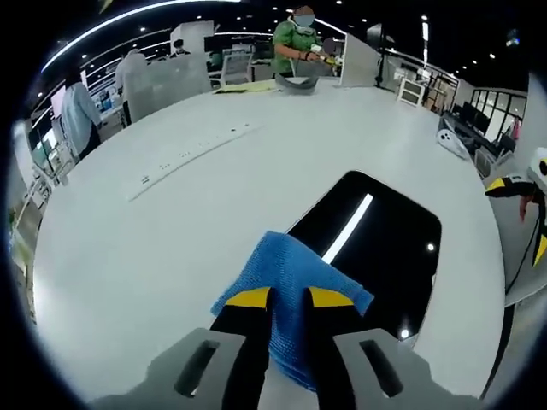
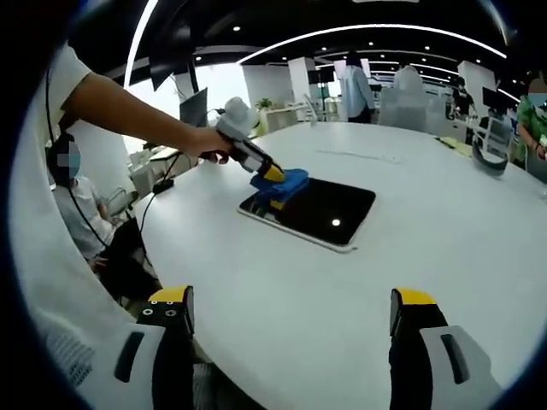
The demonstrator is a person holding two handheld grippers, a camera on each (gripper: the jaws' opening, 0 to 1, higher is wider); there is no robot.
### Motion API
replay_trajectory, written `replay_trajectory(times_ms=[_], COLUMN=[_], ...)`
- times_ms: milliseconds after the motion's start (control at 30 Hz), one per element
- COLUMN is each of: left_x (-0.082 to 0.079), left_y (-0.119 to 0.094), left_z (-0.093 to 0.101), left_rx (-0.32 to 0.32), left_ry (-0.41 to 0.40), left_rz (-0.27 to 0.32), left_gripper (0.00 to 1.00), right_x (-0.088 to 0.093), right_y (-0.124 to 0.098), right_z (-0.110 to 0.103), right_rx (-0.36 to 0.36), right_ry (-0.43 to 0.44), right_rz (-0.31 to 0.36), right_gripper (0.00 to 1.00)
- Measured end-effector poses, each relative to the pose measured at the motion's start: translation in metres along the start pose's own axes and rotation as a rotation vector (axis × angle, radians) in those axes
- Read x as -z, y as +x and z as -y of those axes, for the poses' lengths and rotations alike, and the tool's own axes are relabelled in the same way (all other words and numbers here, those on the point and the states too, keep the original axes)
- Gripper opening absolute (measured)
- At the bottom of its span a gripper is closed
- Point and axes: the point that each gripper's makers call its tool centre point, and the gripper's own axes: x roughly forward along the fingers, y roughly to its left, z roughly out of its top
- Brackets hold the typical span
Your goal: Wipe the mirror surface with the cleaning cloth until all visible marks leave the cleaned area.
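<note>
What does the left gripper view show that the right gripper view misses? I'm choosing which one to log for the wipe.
Left gripper view: the left gripper shut on the cloth up close, a ceiling light reflected as a streak in the mirror, and a white strip on the table.
Right gripper view: the right gripper open above the table, the person's hand holding the left gripper, the mirror's whole outline.
Both: cloth, mirror, table.

The left gripper view sat low and close over the cloth [image 1: 286,295] at the mirror's [image 1: 385,248] near edge, facing across the table [image 1: 171,239]. The right gripper view looked from farther back — both shared the mirror [image 2: 320,209], cloth [image 2: 284,181] and table [image 2: 342,299].
</note>
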Motion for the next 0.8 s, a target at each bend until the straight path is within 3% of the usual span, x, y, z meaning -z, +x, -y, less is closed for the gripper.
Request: replay_trajectory(times_ms=[133, 467, 600, 800], left_x=[-0.001, -0.003, -0.006, -0.01], left_y=[0.001, 0.003, 0.005, 0.01], left_z=[-0.001, -0.001, 0.0, 0.003], left_rx=[-0.003, -0.01, -0.007, -0.01], left_ry=[0.039, 0.033, -0.015, 0.0], left_rz=[0.001, -0.001, 0.004, 0.0], left_gripper=[0.1, 0.09, 0.09, 0.09], right_x=[0.0, -0.002, -0.004, -0.006], right_y=[0.0, 0.0, 0.0, -0.001], right_z=[0.0, 0.002, 0.003, 0.003], right_rx=[0.0, -0.002, -0.002, -0.003], right_ry=[-0.009, -0.014, -0.016, -0.019], right_rz=[0.002, 0.005, 0.008, 0.015], right_gripper=[0.95, 0.95, 0.95, 0.95])
